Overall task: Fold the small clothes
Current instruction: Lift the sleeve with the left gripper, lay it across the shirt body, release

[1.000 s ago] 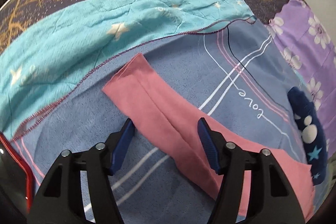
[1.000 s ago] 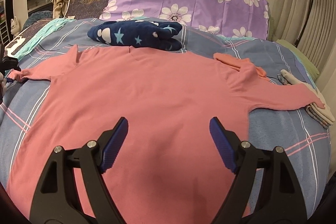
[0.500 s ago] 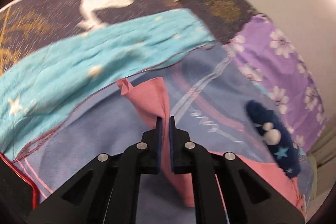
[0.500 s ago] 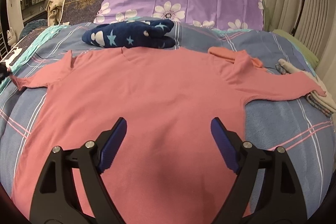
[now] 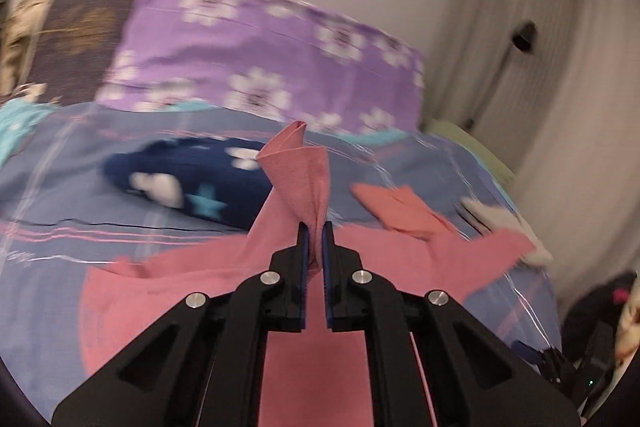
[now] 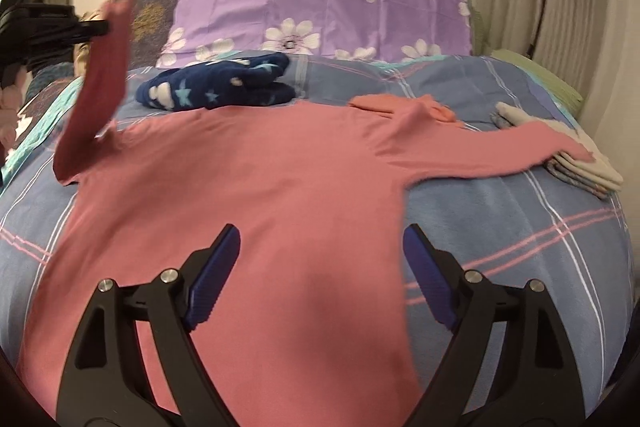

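A pink long-sleeved shirt (image 6: pixel 256 187) lies spread flat on the bed. Its left sleeve (image 6: pixel 100 75) is lifted off the bed and hangs from my left gripper (image 6: pixel 105 25), seen at the far left of the right wrist view. In the left wrist view my left gripper (image 5: pixel 315 231) is shut on that sleeve's cuff (image 5: pixel 302 171), which sticks up bunched above the blue pads. My right gripper (image 6: pixel 322 247) hovers open over the shirt's lower body with nothing between its fingers. The other sleeve (image 6: pixel 532 143) stretches out to the right.
A dark blue star-patterned garment (image 6: pixel 218 87) lies beyond the shirt's collar. A folded orange-pink piece (image 6: pixel 400 105) sits by the right shoulder, and a stack of folded pale clothes (image 6: pixel 580 163) lies under the right cuff. Purple flowered pillows (image 6: pixel 320 7) line the headboard. A lamp stands at right.
My left gripper shut on the left sleeve's cuff, then lifted it high and swung it over toward the shirt's body. The right gripper drifted a little over the shirt, staying open.
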